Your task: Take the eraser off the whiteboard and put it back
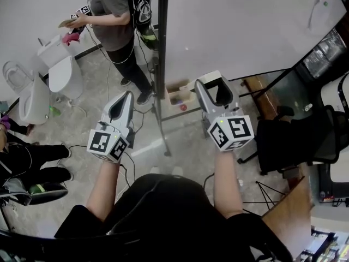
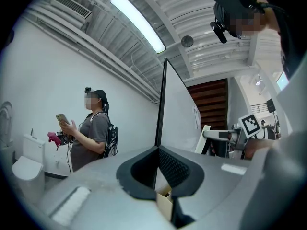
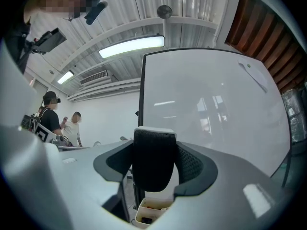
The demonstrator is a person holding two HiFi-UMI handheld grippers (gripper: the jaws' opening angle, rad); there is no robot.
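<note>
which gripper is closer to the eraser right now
Right. The right gripper is shut on the eraser, holding it in front of the whiteboard. The left gripper is shut and empty, off to the eraser's left, beyond the board's edge.

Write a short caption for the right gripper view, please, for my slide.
Right gripper gripping the black-felt eraser between its jaws, with the whiteboard just ahead.
</note>
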